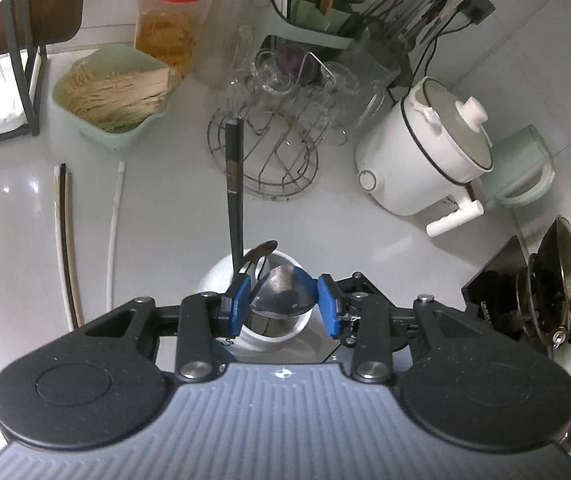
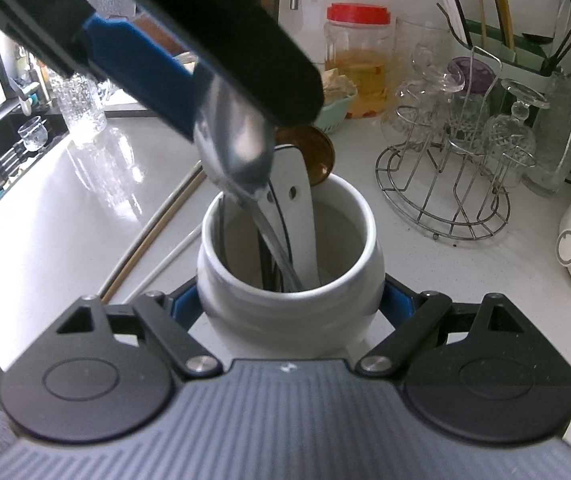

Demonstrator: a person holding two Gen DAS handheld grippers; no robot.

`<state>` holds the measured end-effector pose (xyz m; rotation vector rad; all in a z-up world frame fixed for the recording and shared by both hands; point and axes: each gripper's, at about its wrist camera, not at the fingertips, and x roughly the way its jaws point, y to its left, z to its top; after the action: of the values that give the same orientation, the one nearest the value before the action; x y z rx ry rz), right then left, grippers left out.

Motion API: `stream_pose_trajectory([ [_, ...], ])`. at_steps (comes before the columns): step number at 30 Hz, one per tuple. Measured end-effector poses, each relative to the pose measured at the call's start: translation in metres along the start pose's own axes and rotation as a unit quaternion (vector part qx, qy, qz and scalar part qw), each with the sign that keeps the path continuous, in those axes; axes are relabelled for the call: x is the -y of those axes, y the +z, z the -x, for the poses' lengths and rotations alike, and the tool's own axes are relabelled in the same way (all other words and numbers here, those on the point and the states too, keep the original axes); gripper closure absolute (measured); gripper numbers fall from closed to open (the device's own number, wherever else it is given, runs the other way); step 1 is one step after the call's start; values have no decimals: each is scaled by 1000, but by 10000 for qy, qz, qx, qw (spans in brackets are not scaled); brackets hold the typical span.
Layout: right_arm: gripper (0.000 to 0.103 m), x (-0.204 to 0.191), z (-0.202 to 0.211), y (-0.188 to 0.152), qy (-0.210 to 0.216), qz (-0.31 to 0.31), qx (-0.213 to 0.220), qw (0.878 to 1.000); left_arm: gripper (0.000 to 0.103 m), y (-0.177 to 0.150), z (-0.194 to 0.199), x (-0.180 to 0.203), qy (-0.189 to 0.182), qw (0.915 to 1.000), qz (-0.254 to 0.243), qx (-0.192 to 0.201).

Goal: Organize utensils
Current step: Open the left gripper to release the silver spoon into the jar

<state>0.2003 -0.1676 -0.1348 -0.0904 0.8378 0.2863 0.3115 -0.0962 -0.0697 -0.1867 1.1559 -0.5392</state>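
two tools meet at the white jar [image 2: 291, 264]: the right tool [image 2: 291, 308] clamps its belly, the left tool [image 1: 284, 303] grips a shiny steel spoon [image 1: 281, 294] by the bowl, handle down inside. bare tabletop [image 1: 157, 216] lies left; the wire rack [image 2: 443, 196] crowds the right.

My steel spoon [image 2: 232, 148] hangs bowl-up over the white jar [image 2: 291, 280], beside a white spatula [image 2: 299, 216] and black chopsticks [image 1: 234, 184].

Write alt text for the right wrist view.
The right claw grips a white ceramic jar on a pale counter, while the left claw lowers a metal spoon handle-first into it. A wire glass rack and a red-lidded jar stand behind.
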Motion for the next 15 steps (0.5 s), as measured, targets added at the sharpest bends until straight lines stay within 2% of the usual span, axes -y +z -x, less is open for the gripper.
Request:
stream_pose_trajectory([
  [5, 12, 0, 0, 0, -7, -4, -10, 10000, 60, 0, 1, 1, -4, 9999, -90, 116],
  [7, 12, 0, 0, 1, -5, 0, -12, 10000, 53, -1, 5, 1, 25, 9998, -91, 198],
  [9, 12, 0, 0, 0, -6, 4, -11, 10000, 48, -3, 12, -2, 16, 9993, 14, 369],
  [15, 12, -1, 0, 1, 0, 40, -17, 10000, 47, -14, 40, -7, 68, 9954, 89, 956],
])
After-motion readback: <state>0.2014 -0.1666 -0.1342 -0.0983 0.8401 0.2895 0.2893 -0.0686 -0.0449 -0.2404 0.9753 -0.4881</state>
